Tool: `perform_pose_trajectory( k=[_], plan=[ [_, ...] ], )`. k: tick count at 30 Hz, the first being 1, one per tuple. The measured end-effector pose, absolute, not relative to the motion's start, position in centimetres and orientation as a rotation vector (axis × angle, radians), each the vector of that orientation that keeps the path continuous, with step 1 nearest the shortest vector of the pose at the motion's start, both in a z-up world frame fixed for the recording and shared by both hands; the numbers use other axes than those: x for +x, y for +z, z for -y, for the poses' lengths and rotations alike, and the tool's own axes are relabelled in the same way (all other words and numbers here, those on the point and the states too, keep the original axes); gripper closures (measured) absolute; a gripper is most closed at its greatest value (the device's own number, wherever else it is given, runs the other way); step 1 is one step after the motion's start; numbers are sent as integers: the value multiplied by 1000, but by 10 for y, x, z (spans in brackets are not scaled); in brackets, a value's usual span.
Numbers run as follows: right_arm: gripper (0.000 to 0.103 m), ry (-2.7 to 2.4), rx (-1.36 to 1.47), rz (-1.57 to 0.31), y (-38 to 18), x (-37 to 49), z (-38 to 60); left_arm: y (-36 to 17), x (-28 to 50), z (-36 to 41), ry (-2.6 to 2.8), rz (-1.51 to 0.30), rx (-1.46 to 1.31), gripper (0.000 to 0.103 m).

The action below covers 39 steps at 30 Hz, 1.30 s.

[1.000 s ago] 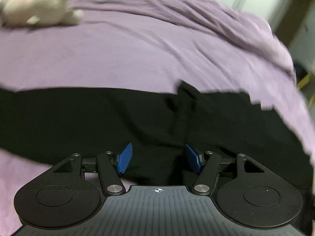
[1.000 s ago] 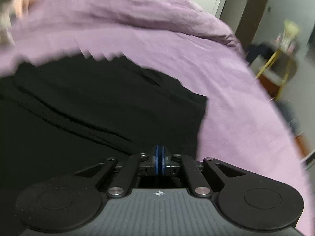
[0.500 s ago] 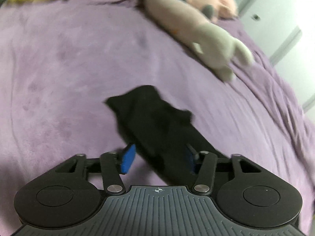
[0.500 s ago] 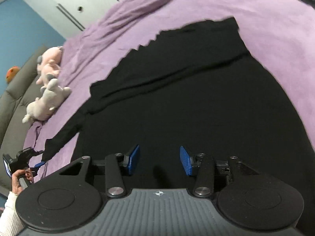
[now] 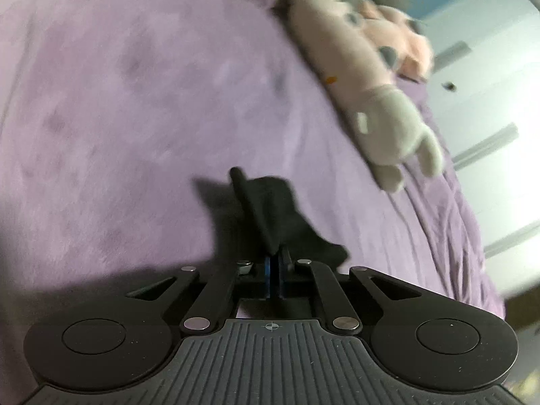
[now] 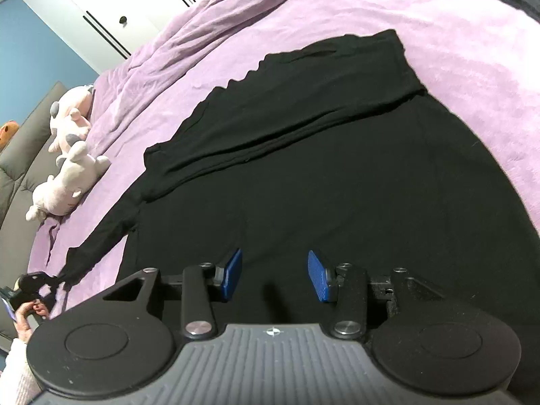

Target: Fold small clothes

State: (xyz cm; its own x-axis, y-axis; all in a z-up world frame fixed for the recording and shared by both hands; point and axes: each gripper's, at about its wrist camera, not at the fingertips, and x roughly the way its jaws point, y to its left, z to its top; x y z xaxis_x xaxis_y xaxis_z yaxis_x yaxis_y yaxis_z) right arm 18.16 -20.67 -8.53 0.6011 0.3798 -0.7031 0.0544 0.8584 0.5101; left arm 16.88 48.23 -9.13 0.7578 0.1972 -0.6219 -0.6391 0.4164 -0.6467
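Left gripper [image 5: 274, 271] low over the purple bedspread [image 5: 135, 118], pads pinched tight on the sleeve end [image 5: 270, 209] of the black top [image 6: 320, 168], w/ the person's hand [image 6: 28, 314] behind it. Right gripper [image 6: 274, 278] hovers above the top's body, pads spread apart, nothing in them. Top lies flat on the bed; plush toys [image 6: 67, 168] near the far edge

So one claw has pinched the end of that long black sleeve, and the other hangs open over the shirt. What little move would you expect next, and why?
Probably the left gripper carries the sleeve across onto the shirt body. It is shut on the cuff, the sleeve stretches out over the purple blanket, and the right gripper is open, gripping nothing.
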Motion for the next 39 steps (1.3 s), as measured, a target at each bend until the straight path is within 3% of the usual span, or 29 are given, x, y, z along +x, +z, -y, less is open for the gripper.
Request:
perform_pose_trajectory(
  k=[6, 12, 13, 14, 15, 16, 17, 18, 23, 26, 35, 37, 39],
  plan=[
    [59, 182, 533, -886, -84, 176, 217, -30, 202, -412, 404, -487, -664, 98],
    [59, 182, 526, -846, -78, 172, 221, 14, 226, -250, -28, -434, -355, 96],
    [59, 182, 524, -842, -77, 172, 222, 13, 225, -226, -94, -441, -337, 93],
    [59, 182, 522, -840, -76, 173, 223, 8, 223, -199, -164, -456, -315, 84],
    [59, 183, 519, -839, -75, 173, 223, 2, 219, -179, -205, -482, -293, 67],
    [59, 190, 516, -840, -75, 175, 223, -4, 215, -162, -221, -509, -277, 59],
    [59, 202, 511, -841, -75, 177, 222, -10, 209, -150, -221, -531, -269, 52],
    [59, 212, 501, -844, -75, 180, 219, -18, 203, -141, -210, -559, -260, 52],
    [58, 303, 470, -883, -82, 210, 193, -47, 163, -140, -33, -654, -219, 48],
    [50, 369, 505, -903, -88, 241, 168, -56, 143, -159, 79, -692, -237, 45],
    [48, 416, 428, -954, -103, 321, 80, -56, 133, -179, 117, -680, -212, 39],
    [51, 401, 371, -955, -104, 326, 69, -58, 134, -183, 114, -676, -230, 39],
    [61, 393, 343, -950, -104, 329, 65, -59, 135, -185, 110, -670, -242, 39]
  ],
)
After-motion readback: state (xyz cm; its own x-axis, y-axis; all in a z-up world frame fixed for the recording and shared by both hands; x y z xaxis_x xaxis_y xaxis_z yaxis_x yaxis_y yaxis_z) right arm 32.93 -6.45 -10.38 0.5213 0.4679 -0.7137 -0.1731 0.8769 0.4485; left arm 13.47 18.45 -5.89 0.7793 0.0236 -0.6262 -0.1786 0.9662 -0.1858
